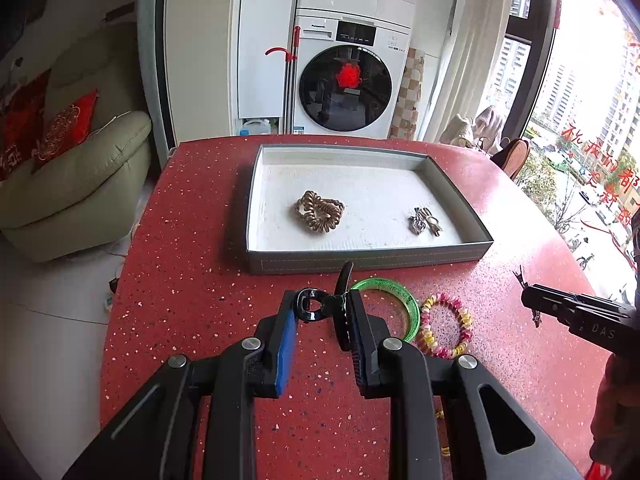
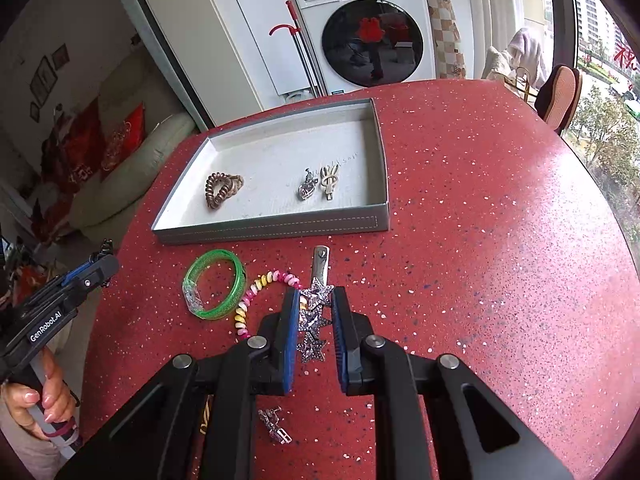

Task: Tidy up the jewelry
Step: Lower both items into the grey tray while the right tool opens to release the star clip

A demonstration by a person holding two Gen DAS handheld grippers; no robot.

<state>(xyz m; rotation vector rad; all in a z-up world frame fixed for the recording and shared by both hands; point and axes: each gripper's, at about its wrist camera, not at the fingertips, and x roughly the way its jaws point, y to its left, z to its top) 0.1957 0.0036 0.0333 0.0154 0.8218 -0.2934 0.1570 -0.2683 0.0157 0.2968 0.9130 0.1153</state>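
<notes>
My left gripper is shut on a black hair claw clip, held above the red table. My right gripper is shut on a silver star hair clip, its metal bar sticking out past the fingertips. A grey tray with a white lining lies ahead; inside are a brown spiral hair tie, a silver charm and a cream clip. A green bangle and a pink-yellow spiral tie lie on the table before the tray.
The red speckled table is round, its edge falling off at left and right. A small silver ornament lies under my right gripper. A sofa, a washing machine and a chair stand beyond.
</notes>
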